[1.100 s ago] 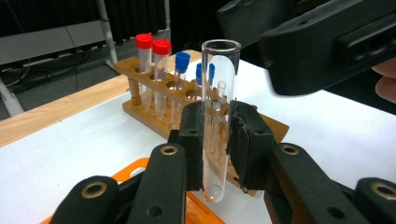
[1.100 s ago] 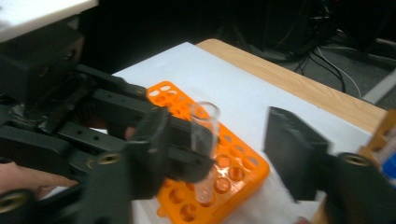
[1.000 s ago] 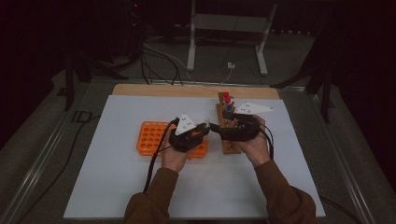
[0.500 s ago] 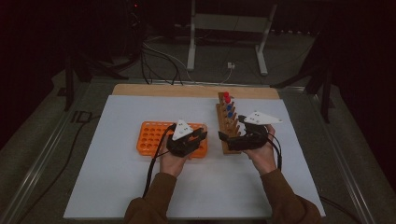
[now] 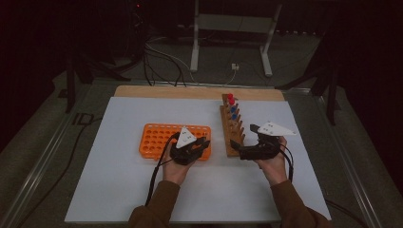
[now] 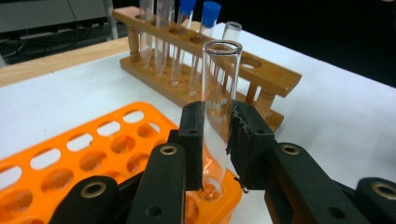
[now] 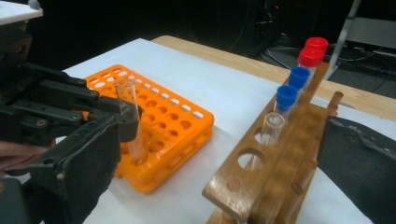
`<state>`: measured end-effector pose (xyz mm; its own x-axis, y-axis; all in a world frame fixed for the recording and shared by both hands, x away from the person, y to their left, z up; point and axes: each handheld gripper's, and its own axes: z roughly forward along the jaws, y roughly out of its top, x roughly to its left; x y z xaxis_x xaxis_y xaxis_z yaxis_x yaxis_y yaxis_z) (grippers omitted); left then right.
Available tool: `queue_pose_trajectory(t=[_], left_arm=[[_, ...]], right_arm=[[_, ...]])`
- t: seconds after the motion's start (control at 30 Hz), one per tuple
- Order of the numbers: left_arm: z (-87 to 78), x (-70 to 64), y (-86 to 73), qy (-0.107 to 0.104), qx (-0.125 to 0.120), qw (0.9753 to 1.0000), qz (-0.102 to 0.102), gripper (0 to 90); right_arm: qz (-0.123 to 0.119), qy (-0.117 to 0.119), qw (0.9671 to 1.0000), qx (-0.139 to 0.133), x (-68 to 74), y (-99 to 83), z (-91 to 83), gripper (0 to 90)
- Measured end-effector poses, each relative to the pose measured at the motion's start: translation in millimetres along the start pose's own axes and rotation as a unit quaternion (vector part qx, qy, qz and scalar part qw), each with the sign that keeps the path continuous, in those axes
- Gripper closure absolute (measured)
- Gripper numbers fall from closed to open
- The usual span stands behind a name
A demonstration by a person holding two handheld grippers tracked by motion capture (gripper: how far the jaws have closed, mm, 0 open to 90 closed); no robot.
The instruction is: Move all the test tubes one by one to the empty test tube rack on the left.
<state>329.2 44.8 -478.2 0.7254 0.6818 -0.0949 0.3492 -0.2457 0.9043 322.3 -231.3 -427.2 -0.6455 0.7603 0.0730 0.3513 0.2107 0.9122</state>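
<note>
My left gripper is shut on a clear, uncapped glass test tube, held upright. The tube's bottom sits in a near-corner hole of the orange rack. From above, this gripper is at the right near corner of the orange rack. My right gripper is open, its jaws wide on either side of the near end of the wooden rack. In the right gripper view, the held tube stands in the orange rack. In the high view the right gripper is at the near end of the wooden rack.
The wooden rack holds two red-capped tubes, two blue-capped tubes and one uncapped tube; its nearest holes are free. All sit on a white sheet over the table. A metal stand is beyond the far edge.
The two grippers, close together by the wooden rack a second ago, have separated. The left one carried the tube left to the orange rack; the right one drew back to the rack's near end.
</note>
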Motion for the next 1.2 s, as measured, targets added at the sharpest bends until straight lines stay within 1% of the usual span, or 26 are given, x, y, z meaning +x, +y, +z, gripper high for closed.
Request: queue_pose_trajectory(t=[0.03,0.13,0.2,0.27,0.5,0.63,0.73,1.0,1.03,1.13,1.2], left_arm=[[1.0,0.2,-3.2,0.001,0.005,1.0,-0.001,75.5],[2.3,0.1,-6.1,0.001,0.009,1.0,-0.002,75.5],[4.1,-0.6,-8.5,0.003,0.013,0.9999,0.0,75.5],[6.3,-1.5,-11.5,0.005,0.022,0.9997,0.005,75.5],[6.7,-1.3,-15.8,0.009,0.027,0.9996,0.007,75.6],[7.2,-2.5,-16.3,0.012,0.034,0.9992,0.017,75.7],[7.9,-3.0,-17.0,0.013,0.036,0.9991,0.016,75.7],[9.8,-4.8,-21.6,0.019,0.046,0.9984,0.027,75.6],[9.4,-4.7,-22.3,0.019,0.044,0.9986,0.023,75.6],[9.3,-4.8,-22.4,0.019,0.043,0.9986,0.022,75.3],[9.2,-4.9,-22.2,0.019,0.043,0.9987,0.018,70.0]], right_arm=[[0.001,-0.001,1.0,0.001,-0.2,-1.6,-1.3,0.0],[0.002,-0.002,1.0,0.002,-1.6,-6.3,-5.0,0.0],[0.002,-0.002,1.0,0.0,-2.3,-7.8,-6.0,0.0],[0.007,-0.002,1.0,0.0,-3.8,-11.8,-8.0,0.0],[0.011,-0.001,0.9999,0.0,-5.0,-16.9,-9.5,0.0],[0.013,0.0,0.9999,0.0,-5.0,-18.7,-8.9,0.0],[0.013,0.0,0.9999,0.002,-5.1,-20.8,-6.9,0.0],[0.013,0.001,0.9999,0.002,-4.9,-21.0,-6.4,0.0],[0.013,0.0,0.9999,0.002,-4.9,-21.0,-6.4,0.0],[0.012,0.0,0.9999,0.002,-4.9,-20.9,-6.3,0.0],[0.014,0.001,0.9999,0.002,-4.7,-20.6,-6.0,0.0]])
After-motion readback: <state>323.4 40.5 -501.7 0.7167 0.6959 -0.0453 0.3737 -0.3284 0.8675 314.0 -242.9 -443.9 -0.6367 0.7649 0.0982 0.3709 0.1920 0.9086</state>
